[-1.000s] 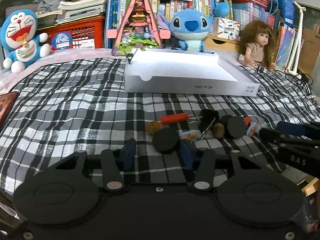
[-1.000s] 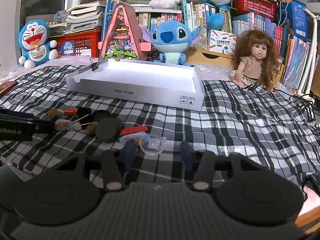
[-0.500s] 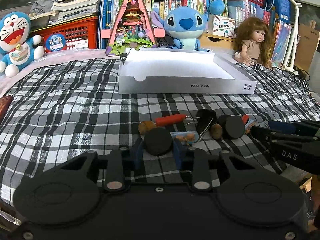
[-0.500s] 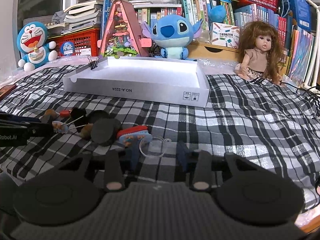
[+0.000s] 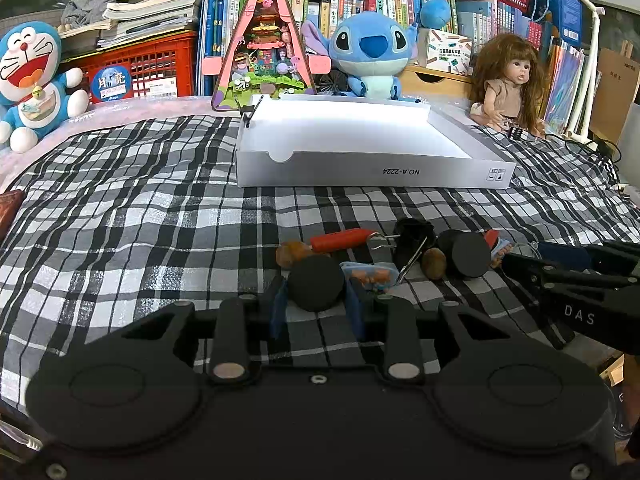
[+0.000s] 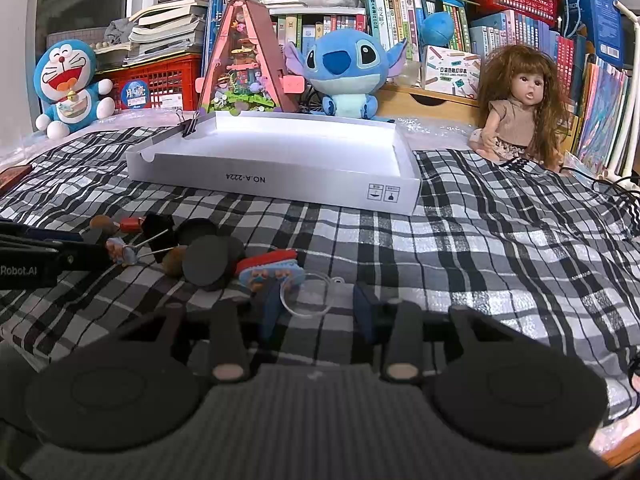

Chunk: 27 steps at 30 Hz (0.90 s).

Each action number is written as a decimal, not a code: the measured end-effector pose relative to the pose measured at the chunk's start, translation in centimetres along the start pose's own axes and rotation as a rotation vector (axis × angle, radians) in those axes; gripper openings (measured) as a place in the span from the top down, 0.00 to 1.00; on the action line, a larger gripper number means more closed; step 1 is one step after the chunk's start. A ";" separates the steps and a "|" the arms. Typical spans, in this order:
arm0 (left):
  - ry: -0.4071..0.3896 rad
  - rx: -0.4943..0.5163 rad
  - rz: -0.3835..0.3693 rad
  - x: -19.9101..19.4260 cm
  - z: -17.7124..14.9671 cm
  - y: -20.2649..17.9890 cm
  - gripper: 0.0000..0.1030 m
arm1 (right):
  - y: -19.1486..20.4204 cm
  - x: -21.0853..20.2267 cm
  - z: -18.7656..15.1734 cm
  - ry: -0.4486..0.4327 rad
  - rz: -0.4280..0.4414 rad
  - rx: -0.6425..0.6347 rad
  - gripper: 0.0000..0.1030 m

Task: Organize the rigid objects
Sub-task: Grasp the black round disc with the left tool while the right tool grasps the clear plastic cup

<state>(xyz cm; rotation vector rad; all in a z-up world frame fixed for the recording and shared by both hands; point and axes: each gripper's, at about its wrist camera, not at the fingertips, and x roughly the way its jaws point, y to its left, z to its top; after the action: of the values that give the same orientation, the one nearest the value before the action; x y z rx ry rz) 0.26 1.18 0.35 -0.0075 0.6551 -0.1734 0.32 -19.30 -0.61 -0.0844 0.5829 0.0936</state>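
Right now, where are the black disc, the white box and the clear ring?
black disc (image 5: pixel 316 288), left wrist view, middle of its flat face
white box (image 5: pixel 372 170), left wrist view, front wall
clear ring (image 6: pixel 308 294), right wrist view, lower left rim

Black-and-white checked cloth, white box

Free room and obstructions, checked black-and-white cloth:

- Wide bare stretch of cloth is left open on the left of the left-wrist view, and another on the right of the right-wrist view.
- Passage toward the shallow white cardboard box is blocked by a tight cluster: black round discs, a red-handled tool, brown nuts, a clear plastic ring.
- A bare strip of cloth is kept between cluster and box.
- Behind the box, the way is closed by plush toys, a long-haired doll and shelved books.
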 end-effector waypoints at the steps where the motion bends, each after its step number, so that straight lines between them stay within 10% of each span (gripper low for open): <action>1: 0.000 0.000 0.000 0.0 0.0 0.0 0.71 | 0.0 0.0 0.0 0.000 0.000 0.000 0.54; 27: -0.020 -0.005 -0.027 -0.6 0.1 0.0 0.71 | 0.3 -0.8 0.4 -0.022 0.017 0.001 0.63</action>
<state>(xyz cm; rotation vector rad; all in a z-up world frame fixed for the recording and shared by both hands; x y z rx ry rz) -0.16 1.25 0.79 -0.0229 0.6359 -0.1974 -0.13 -19.03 0.16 -0.0774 0.5621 0.1108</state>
